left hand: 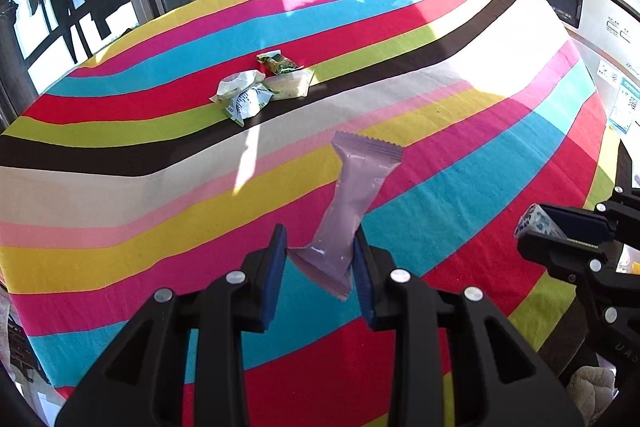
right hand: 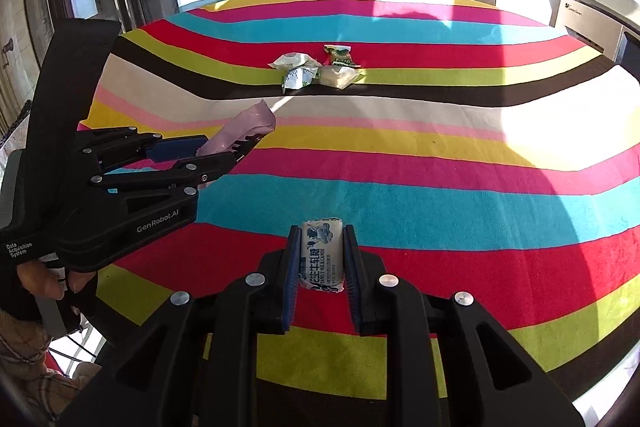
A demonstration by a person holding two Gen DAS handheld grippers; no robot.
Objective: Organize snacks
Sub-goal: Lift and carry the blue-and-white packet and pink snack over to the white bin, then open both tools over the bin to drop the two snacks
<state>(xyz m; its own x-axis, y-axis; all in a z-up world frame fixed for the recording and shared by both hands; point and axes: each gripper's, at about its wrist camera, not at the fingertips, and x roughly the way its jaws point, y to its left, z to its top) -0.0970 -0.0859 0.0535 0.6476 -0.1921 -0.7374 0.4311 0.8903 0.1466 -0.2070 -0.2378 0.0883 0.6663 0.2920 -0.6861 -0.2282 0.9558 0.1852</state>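
Gripping a purple packet [left hand: 352,203], the left gripper [left hand: 320,267] is clenching; the right gripper [right hand: 320,259] is clamping a white candy [right hand: 322,255]; four snacks [left hand: 262,87] are lying mid-tablecloth [left hand: 480,147], toward its far edge.

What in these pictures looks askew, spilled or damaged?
Nothing is spilled or torn. One oddity: the purple snack packet sits crooked in the left hand-held gripper, pinched near its lower corner, its long end sticking out above the striped tablecloth. The white milk candy sits straight in the right hand-held gripper.
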